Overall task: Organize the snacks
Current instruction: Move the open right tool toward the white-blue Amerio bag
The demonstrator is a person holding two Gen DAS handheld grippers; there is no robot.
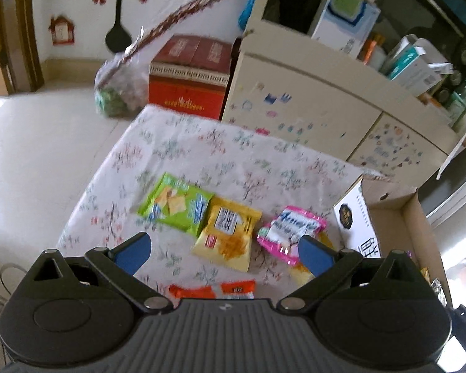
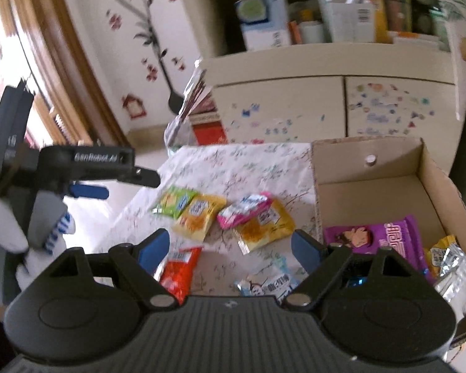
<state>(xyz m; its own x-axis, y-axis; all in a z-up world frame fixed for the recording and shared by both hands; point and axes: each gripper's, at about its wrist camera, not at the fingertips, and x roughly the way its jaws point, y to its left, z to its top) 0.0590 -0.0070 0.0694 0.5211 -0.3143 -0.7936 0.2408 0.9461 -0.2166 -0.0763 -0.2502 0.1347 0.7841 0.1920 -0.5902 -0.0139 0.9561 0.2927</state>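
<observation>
- Left gripper (image 1: 223, 250): jaws spread, empty, above yellow packet (image 1: 228, 236) mid-table (image 1: 171, 143).
- Right gripper (image 2: 230, 250): jaws spread, empty.
- Cardboard box (image 2: 435, 180): at table's right edge, holding purple packet (image 2: 376, 236).

Both wrist cameras look steeply down over their own fingers, close above the floral table (image 1: 202, 143). Both blurred views seem to share the snack packets (image 2: 198, 217); cardboard box (image 2: 431, 174) at three o'clock.

snack packets (image 2: 198, 217) flat on tablecloth, cardboard box (image 2: 435, 180) beside
</observation>
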